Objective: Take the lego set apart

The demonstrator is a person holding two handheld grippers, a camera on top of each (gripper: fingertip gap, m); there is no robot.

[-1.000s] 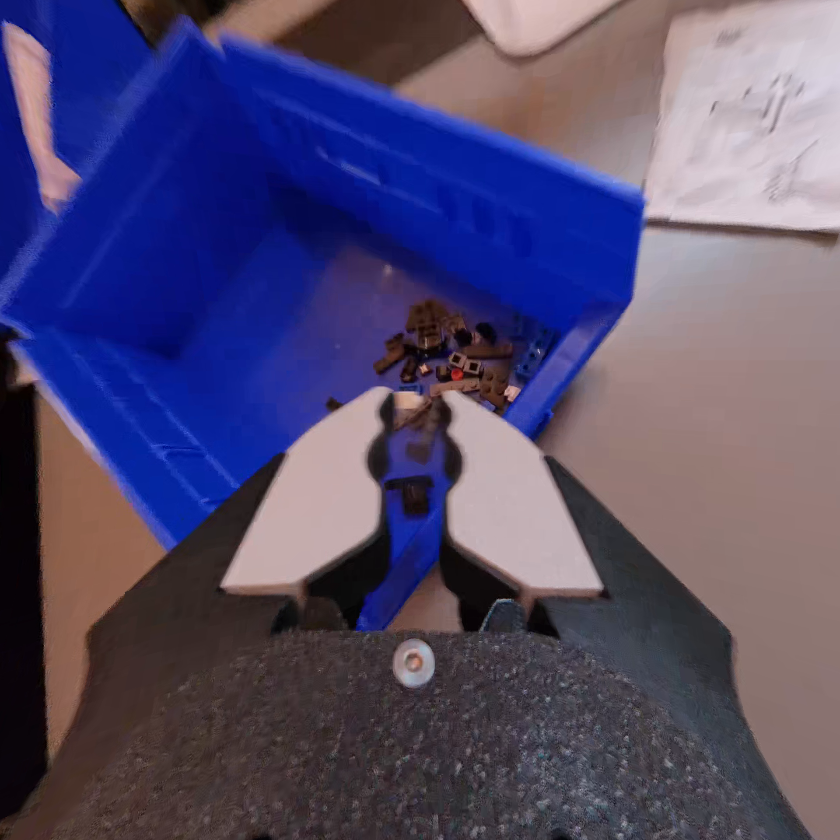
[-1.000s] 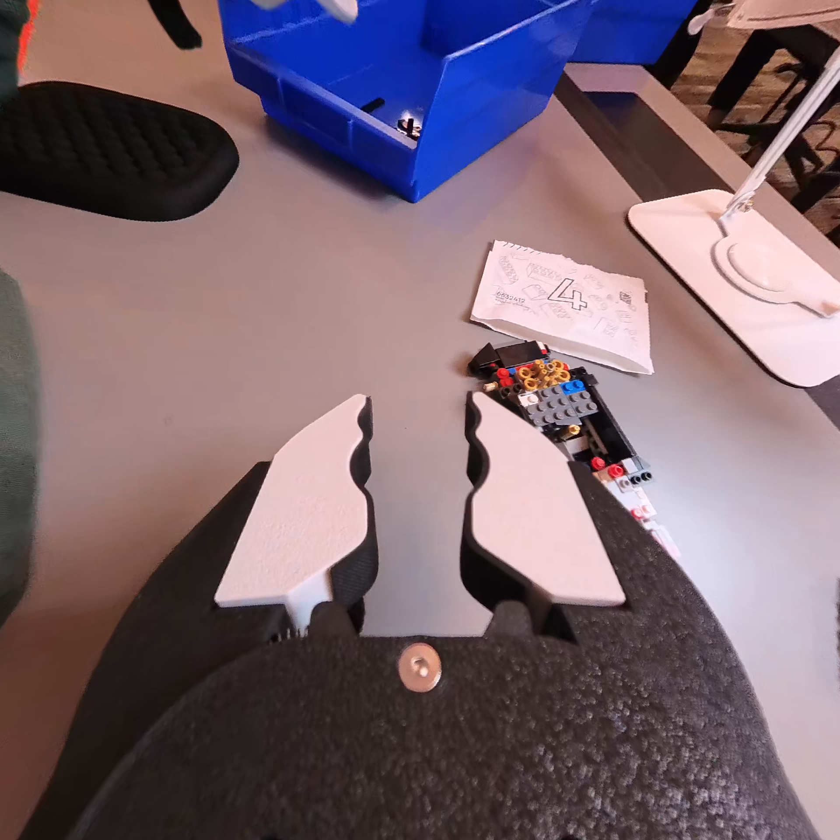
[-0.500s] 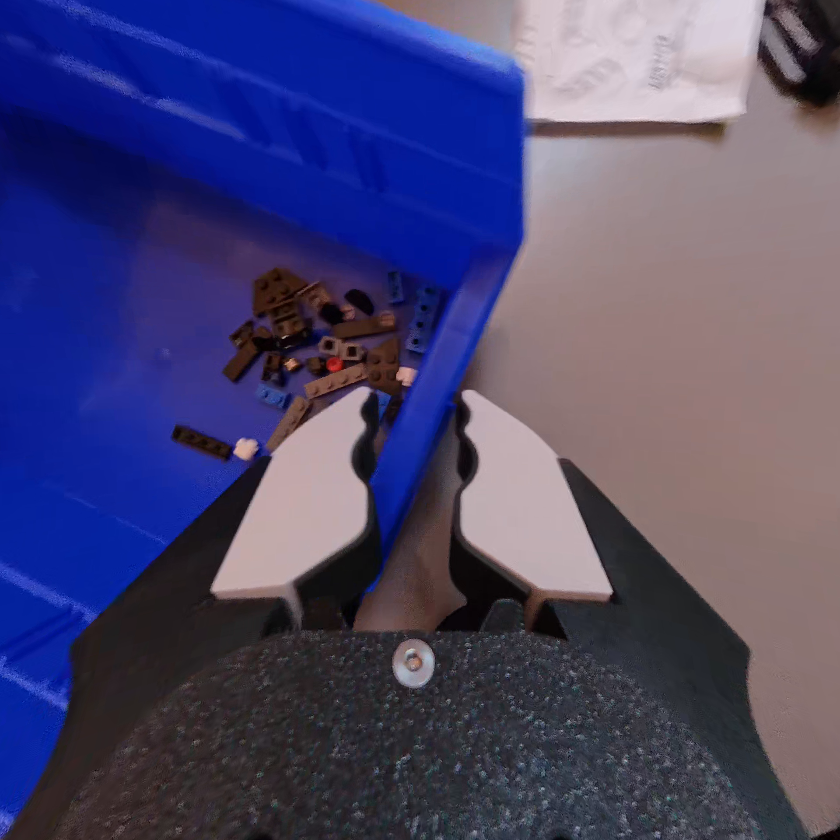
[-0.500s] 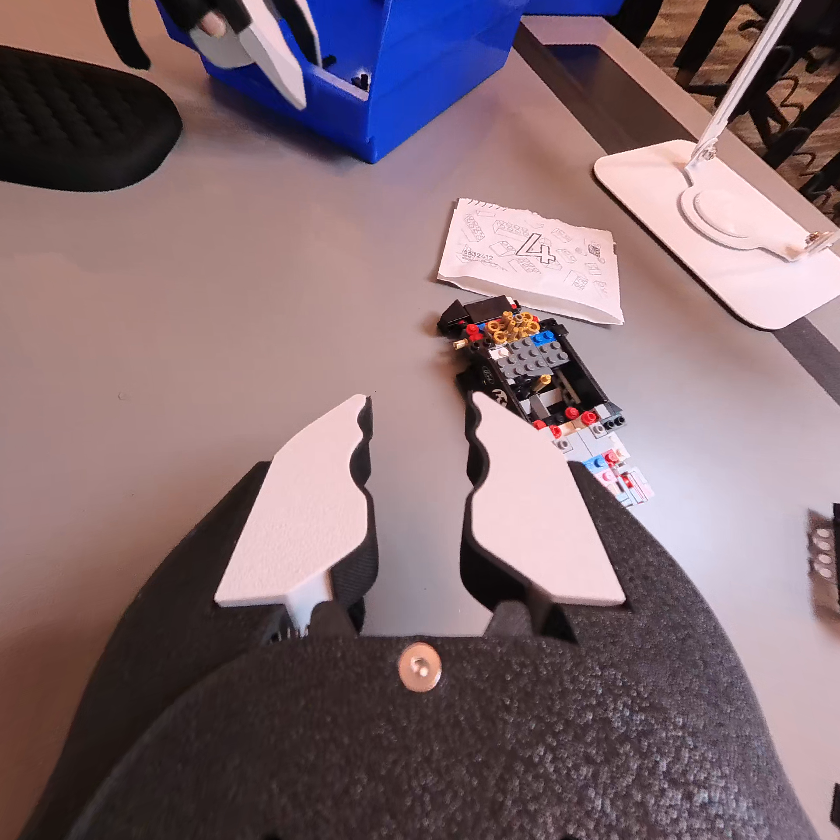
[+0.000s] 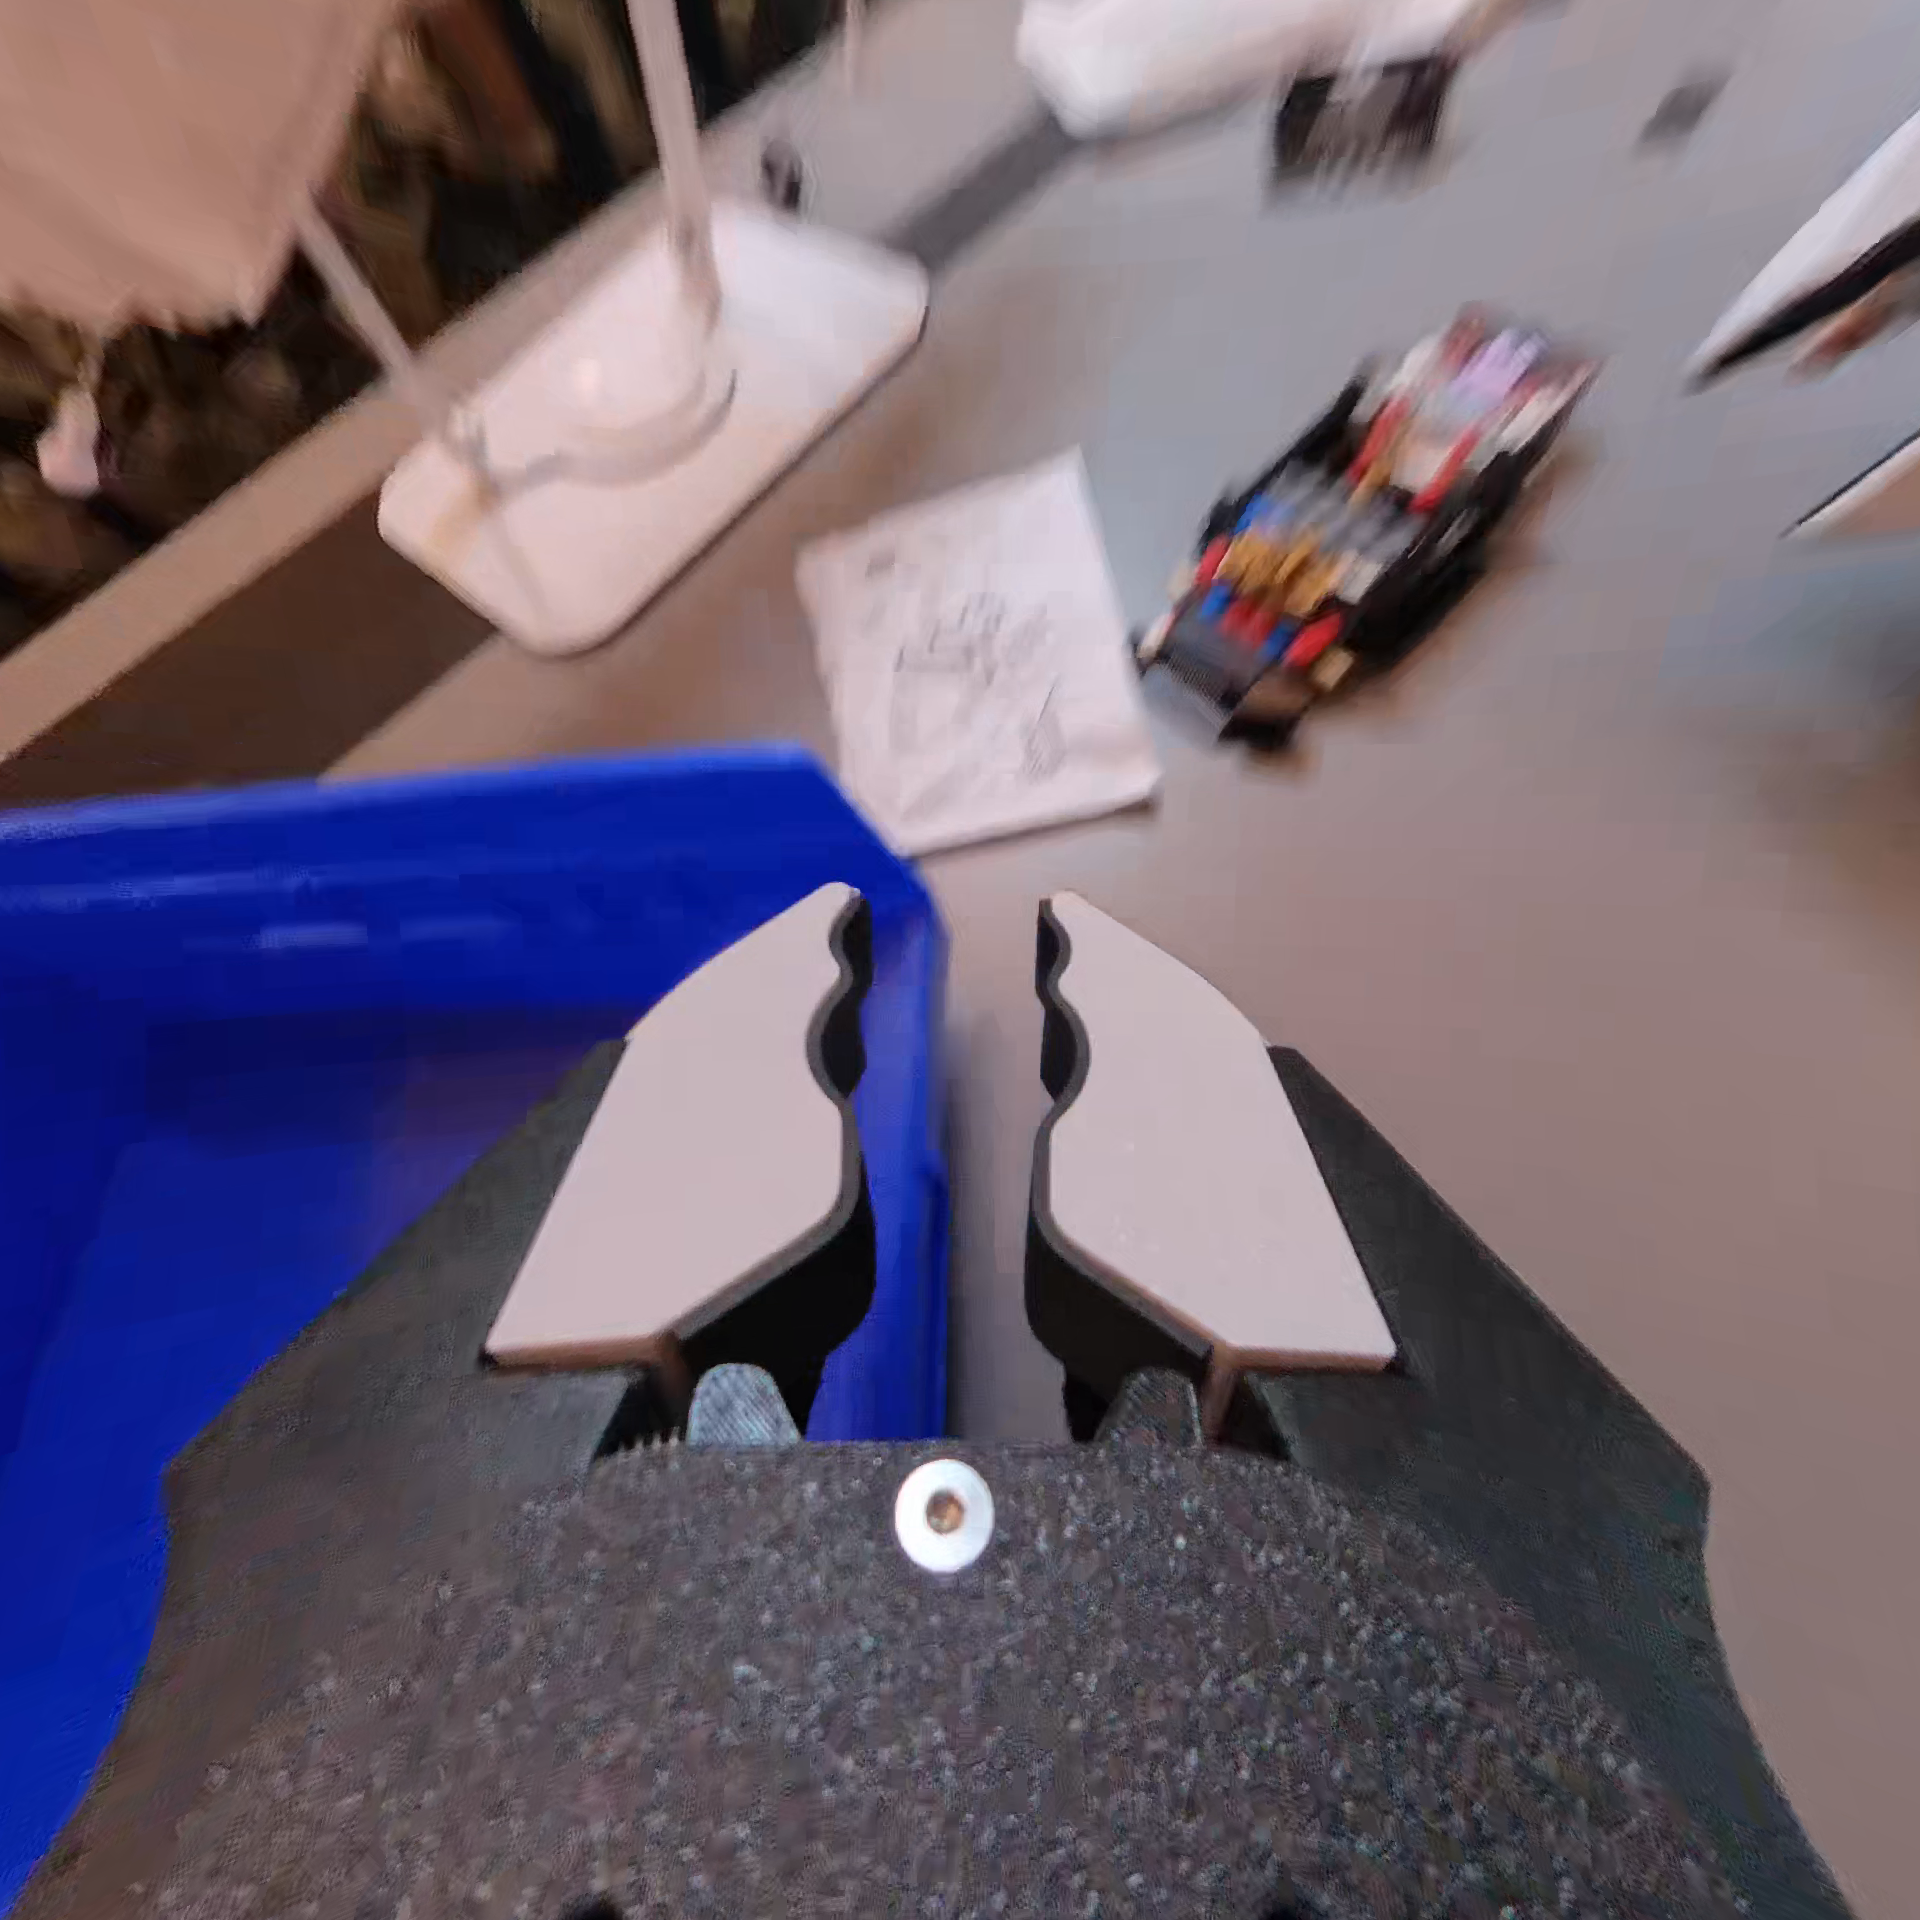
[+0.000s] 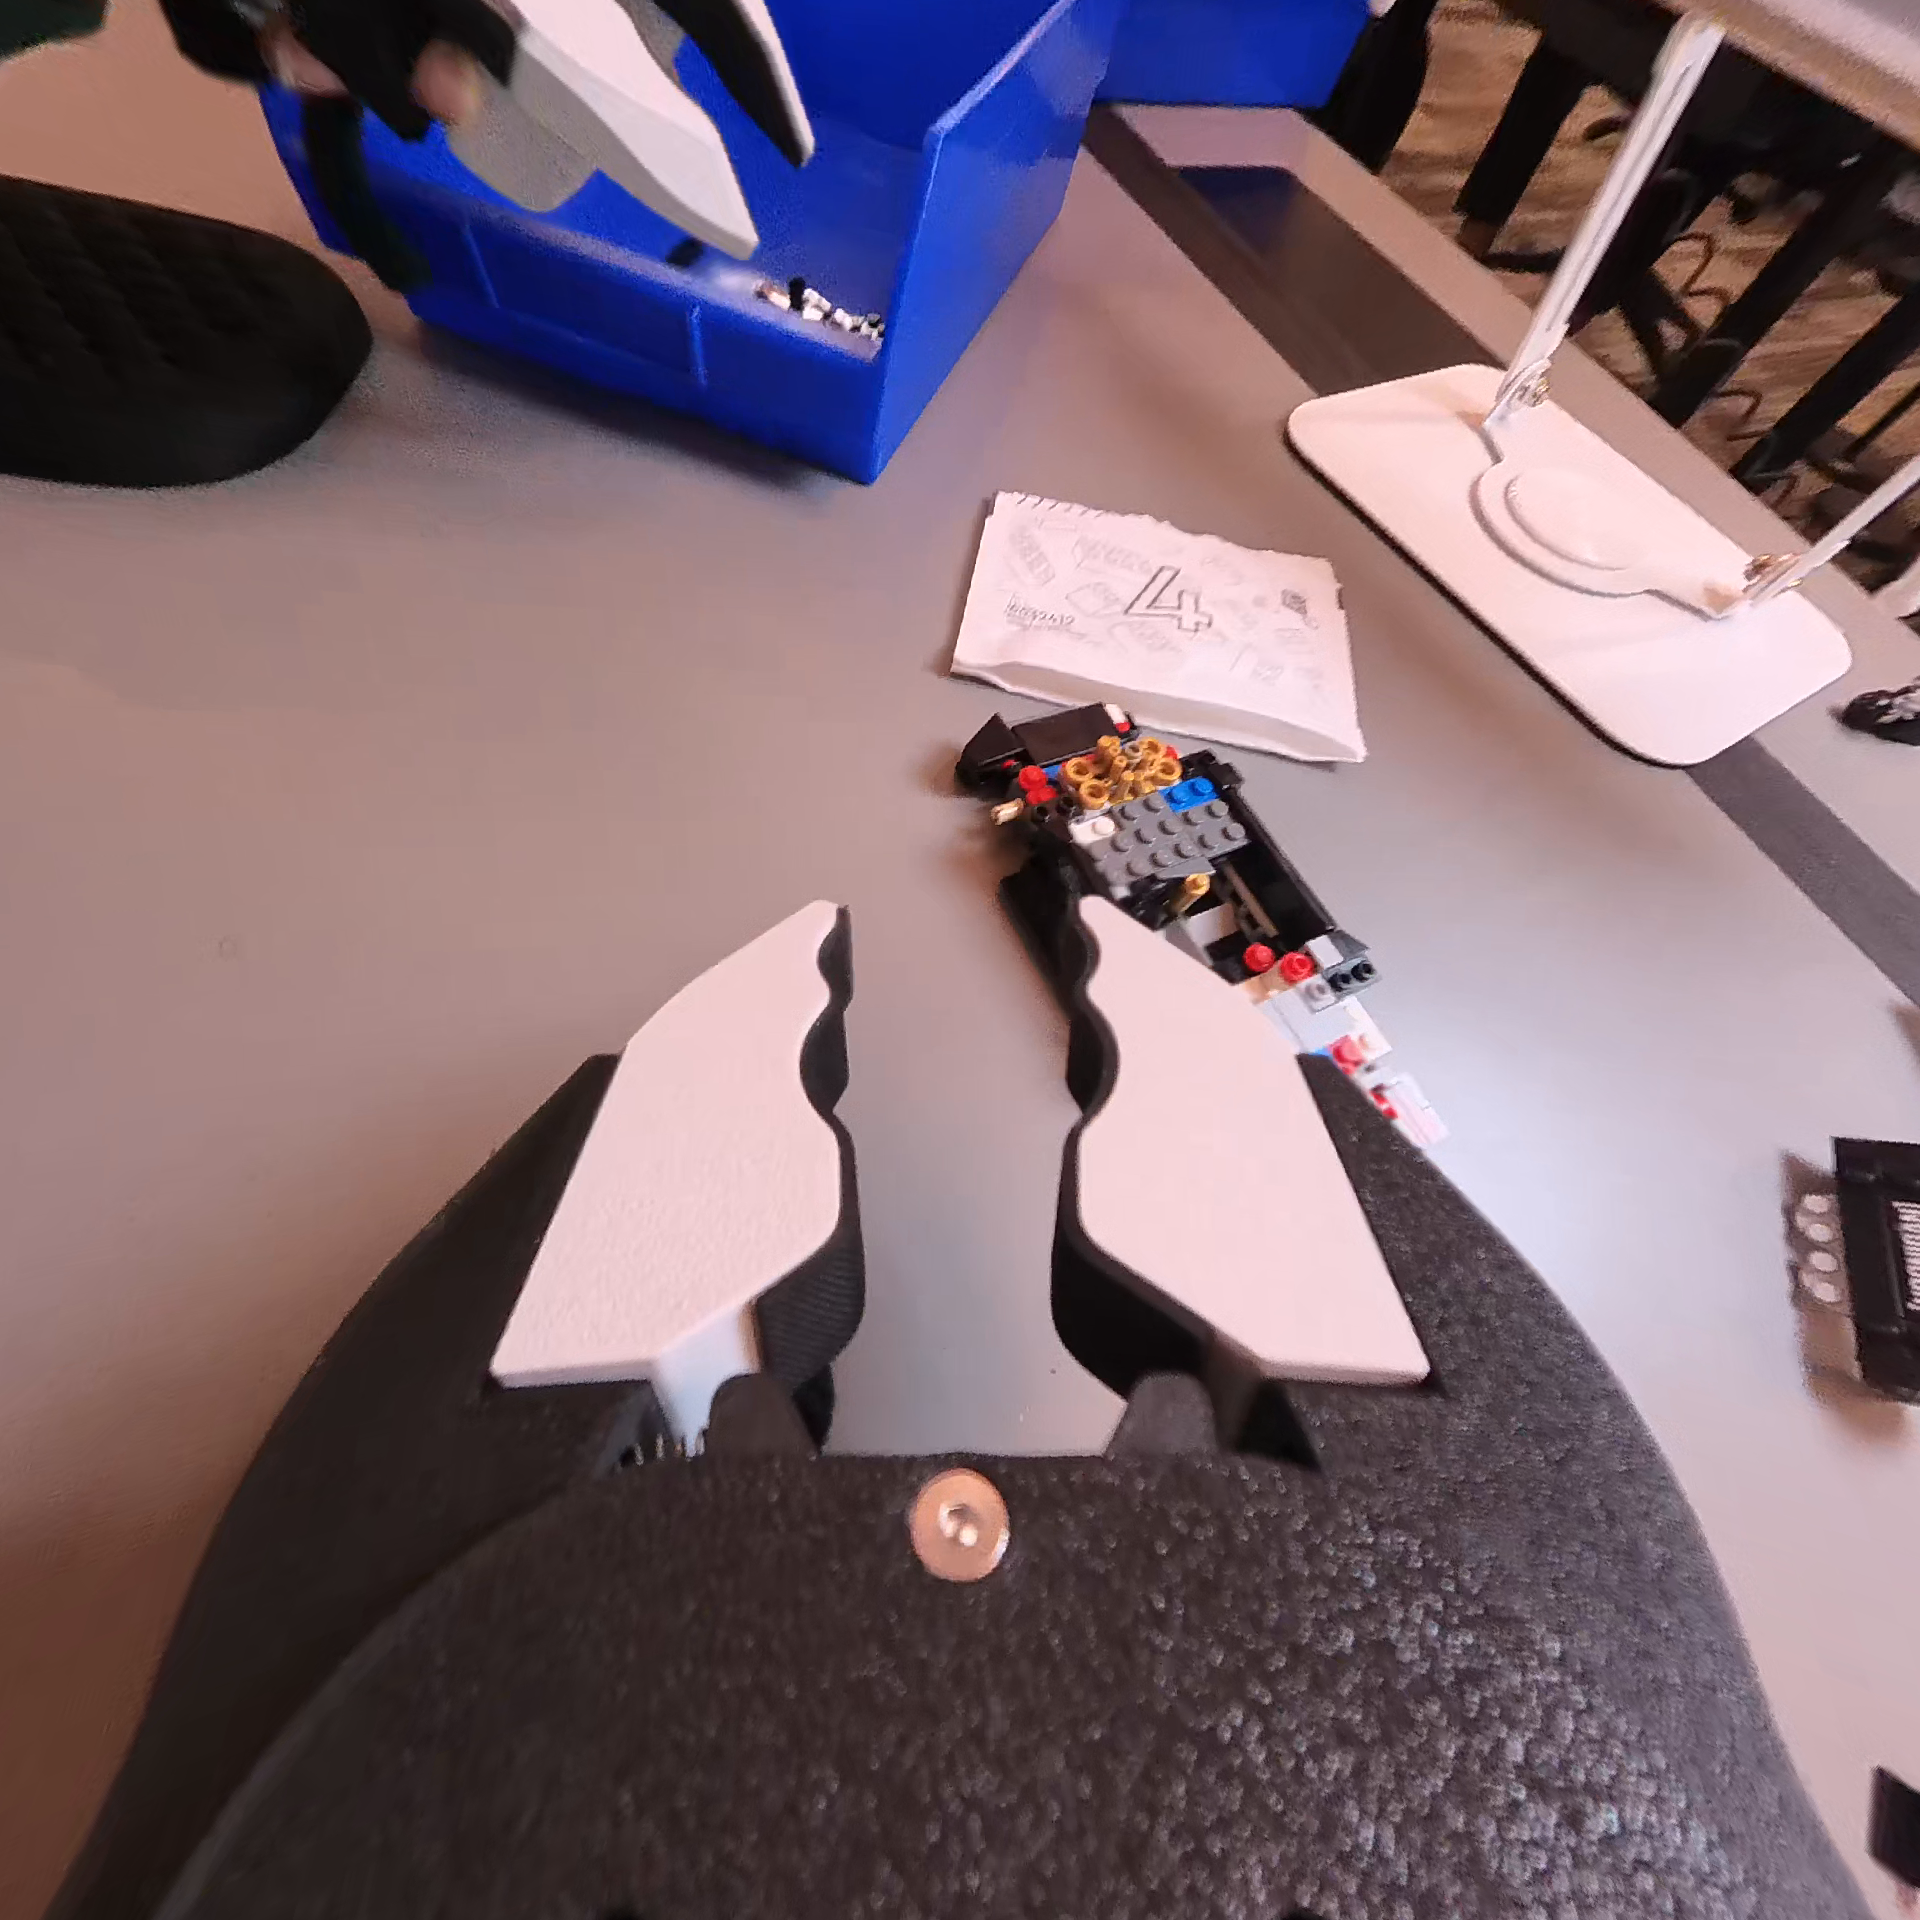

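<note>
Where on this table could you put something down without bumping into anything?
The widest bare patch of grey table lies left of the lego model, between the blue bin and the open right gripper. It is crowded on the right, where the paper bag, model and white lamp base sit close together.

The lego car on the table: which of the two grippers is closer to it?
Right. The right gripper hangs open beside the lego car, one fingertip overlapping it in view. The left gripper is open over the blue bin's corner, well away.
</note>
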